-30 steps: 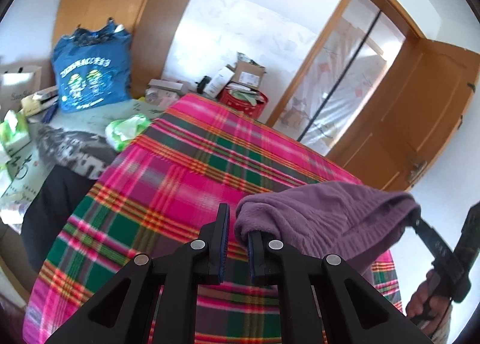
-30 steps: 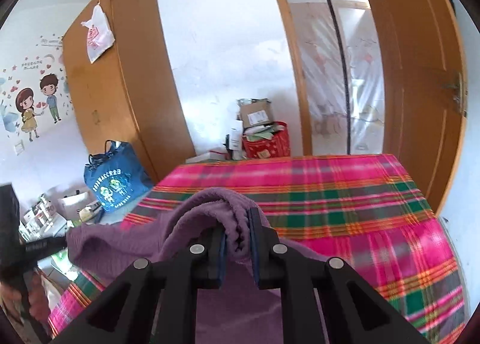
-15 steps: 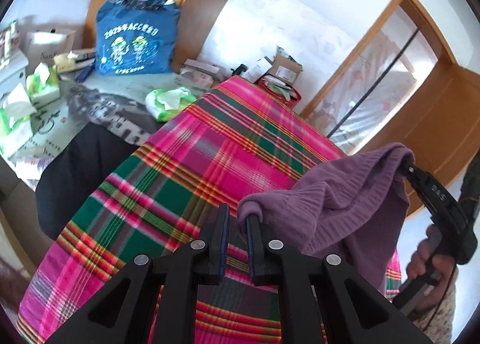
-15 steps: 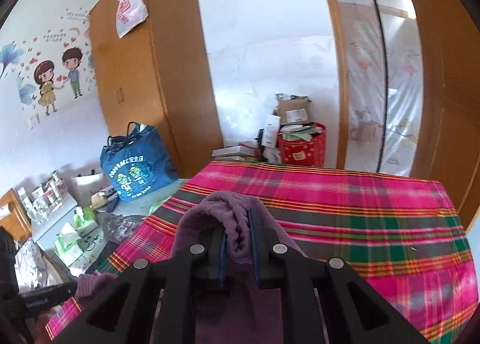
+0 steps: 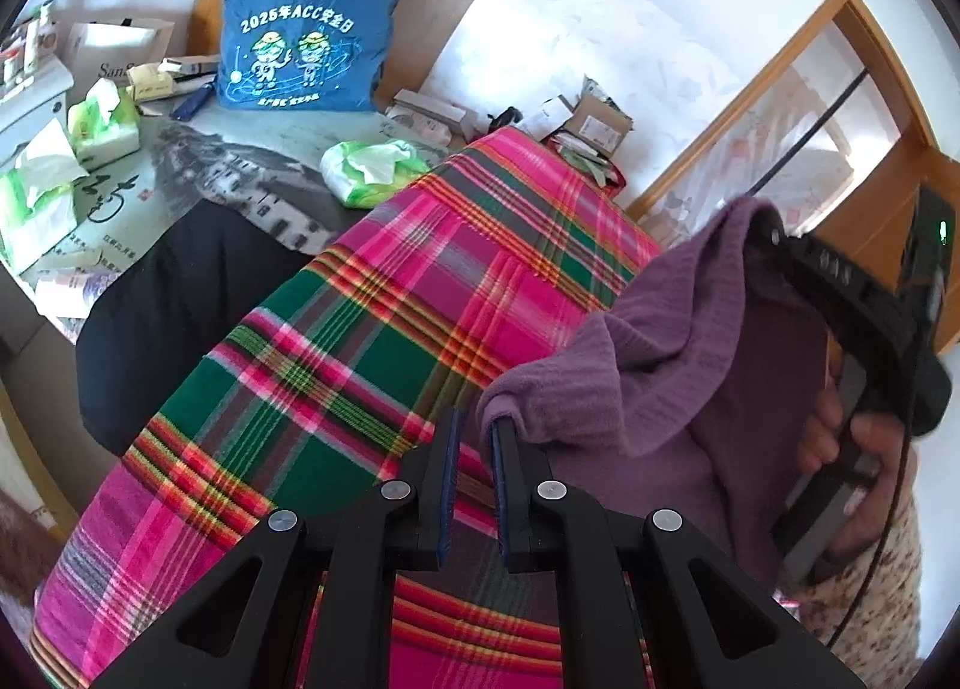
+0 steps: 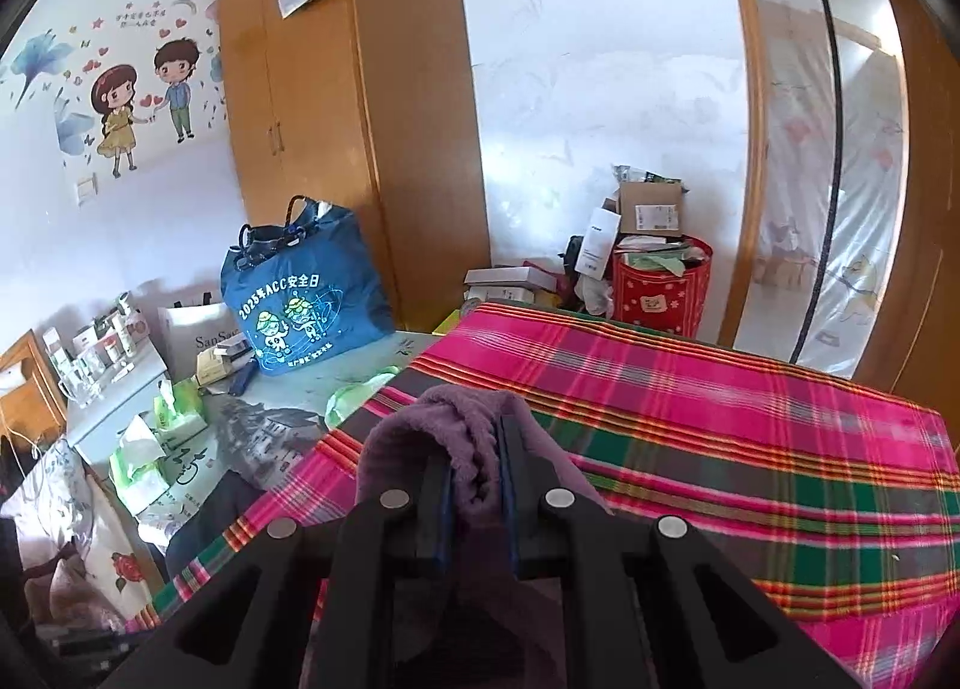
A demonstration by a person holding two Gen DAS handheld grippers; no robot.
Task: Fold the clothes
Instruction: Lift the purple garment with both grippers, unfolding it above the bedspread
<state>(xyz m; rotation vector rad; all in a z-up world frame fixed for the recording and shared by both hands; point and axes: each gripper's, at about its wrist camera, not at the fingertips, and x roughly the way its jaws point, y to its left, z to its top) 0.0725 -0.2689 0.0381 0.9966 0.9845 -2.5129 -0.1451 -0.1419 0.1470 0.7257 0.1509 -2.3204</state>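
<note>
The left tool (image 5: pixel 474 470) has its fingers slightly parted, purple garment (image 5: pixel 672 365) draped over the right finger only, with plaid visible through the gap; whether it truly grips, I cannot tell. The right tool (image 6: pixel 474 473) is clamped on a bunched fold of the same garment (image 6: pixel 462 425). Over the last second both tools have risen and the right one has drawn closer, so the cloth hangs clear above the plaid bed (image 5: pixel 372 293); likely mid-fold or being repositioned. Only the left view shows the person's hand (image 5: pixel 840 437) on the right tool's handle; only the right view shows the wardrobe (image 6: pixel 354 107).
</note>
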